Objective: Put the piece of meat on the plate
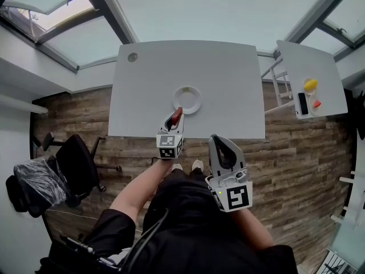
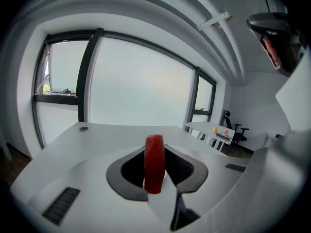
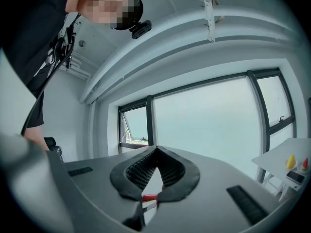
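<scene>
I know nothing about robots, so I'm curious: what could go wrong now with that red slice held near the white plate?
The left claw pinches the flat red slice of meat on edge, so it might slip out. The slice is just short of the round white plate, so an early release could drop it on the white table.

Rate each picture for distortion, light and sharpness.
Head view: strong fisheye bows the table edges; even daylight, sharp, but the white plate barely stands out. Left gripper view: dark round vignette, window blown out, piece of meat slightly soft. Right gripper view: same vignette, glaring window.
</scene>
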Available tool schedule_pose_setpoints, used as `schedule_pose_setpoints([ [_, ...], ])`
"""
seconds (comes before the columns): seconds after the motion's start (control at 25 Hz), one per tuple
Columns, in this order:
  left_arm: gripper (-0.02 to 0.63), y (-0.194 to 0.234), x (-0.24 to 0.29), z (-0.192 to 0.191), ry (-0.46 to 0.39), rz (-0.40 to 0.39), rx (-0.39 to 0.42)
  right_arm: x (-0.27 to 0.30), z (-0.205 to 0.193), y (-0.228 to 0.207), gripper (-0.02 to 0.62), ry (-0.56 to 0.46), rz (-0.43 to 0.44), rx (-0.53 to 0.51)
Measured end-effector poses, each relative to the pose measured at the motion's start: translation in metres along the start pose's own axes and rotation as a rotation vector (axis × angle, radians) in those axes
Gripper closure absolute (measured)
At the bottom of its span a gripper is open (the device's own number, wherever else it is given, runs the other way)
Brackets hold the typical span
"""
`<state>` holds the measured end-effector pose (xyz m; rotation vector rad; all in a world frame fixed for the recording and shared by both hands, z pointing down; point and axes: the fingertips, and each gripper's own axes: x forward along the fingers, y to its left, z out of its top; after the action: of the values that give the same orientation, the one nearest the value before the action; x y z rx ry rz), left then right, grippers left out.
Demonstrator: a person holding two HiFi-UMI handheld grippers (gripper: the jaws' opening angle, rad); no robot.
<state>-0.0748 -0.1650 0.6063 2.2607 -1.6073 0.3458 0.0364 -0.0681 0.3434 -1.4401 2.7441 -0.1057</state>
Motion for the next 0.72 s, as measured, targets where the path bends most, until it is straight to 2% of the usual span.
schedule_pose_setpoints([
  [0.24, 0.511, -0.007, 0.02, -0.01, 0.054, -0.042, 0.104, 0.012, 0.0, 0.001, 0.594, -0.005, 0.022, 0.019],
  [0.36, 0.511, 0.001, 0.03, -0.022, 0.089, -0.036, 0.079, 0.018, -0.009, 0.006, 0.594, 0.012, 0.051, 0.038],
  [0.52, 0.511, 0.018, 0.038, -0.047, 0.166, 0.001, -0.015, 0.022, -0.015, 0.008, 0.594, 0.029, 0.059, 0.039],
  [0.6, 0.511, 0.023, 0.041, -0.052, 0.176, 0.003, -0.018, 0.026, -0.021, 0.009, 0.594, 0.05, 0.076, 0.056],
  [0.72, 0.511, 0.026, 0.046, -0.05, 0.174, 0.004, 0.018, 0.03, -0.028, 0.008, 0.594, 0.077, 0.072, 0.054],
])
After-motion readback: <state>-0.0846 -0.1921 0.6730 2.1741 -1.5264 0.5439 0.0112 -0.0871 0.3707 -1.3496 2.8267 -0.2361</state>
